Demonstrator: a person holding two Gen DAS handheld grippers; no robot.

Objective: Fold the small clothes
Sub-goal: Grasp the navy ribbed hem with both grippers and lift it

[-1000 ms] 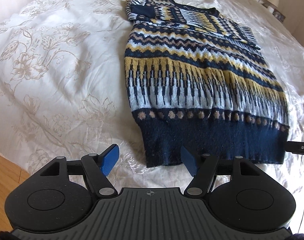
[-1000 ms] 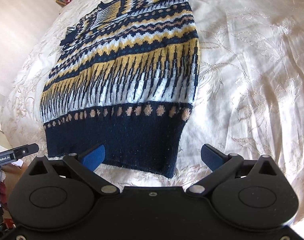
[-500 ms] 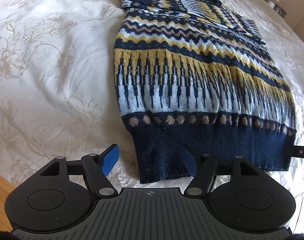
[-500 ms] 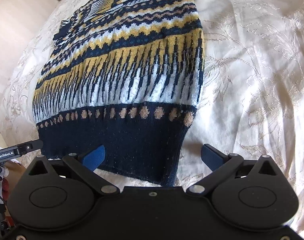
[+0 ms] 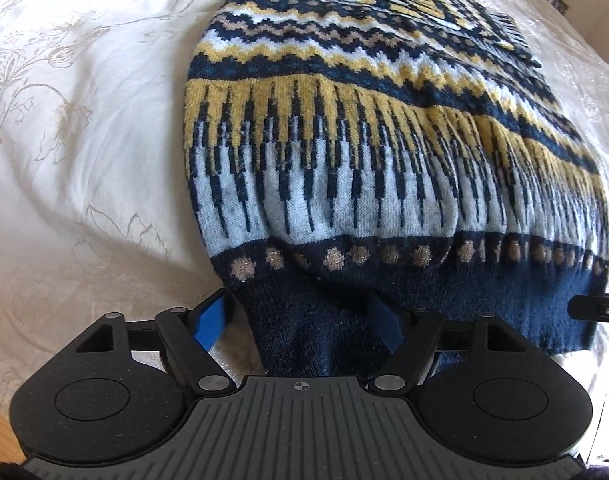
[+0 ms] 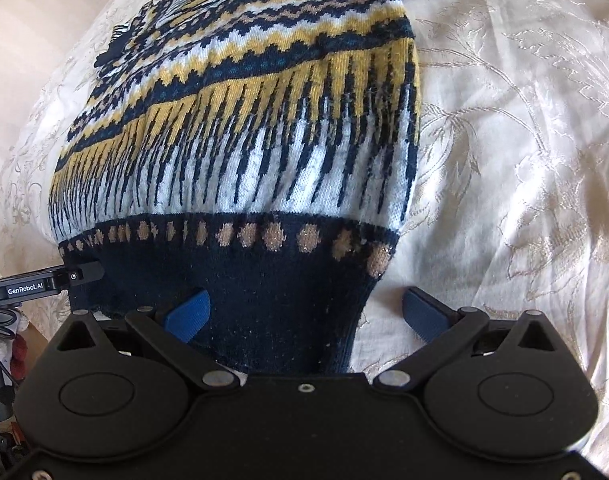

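Patterned knit sweater (image 5: 384, 152) lies on cream bedspread (image 5: 84, 160)

Ahead of both your tools the sweater (image 5: 384, 152) lies flat on the bedspread (image 5: 84, 140), its hem nearest you and its neck end farthest away. Your left gripper (image 5: 300, 320) straddles the hem's left corner: one pad (image 5: 210, 320) sits off the knit over bare bedspread, the other over the hem. Your right gripper (image 6: 304, 312) straddles the hem's right corner the same way, its outer pad (image 6: 422, 314) over bedspread. From your right tool, the left one's tip (image 6: 80, 274) shows at the hem's far corner.
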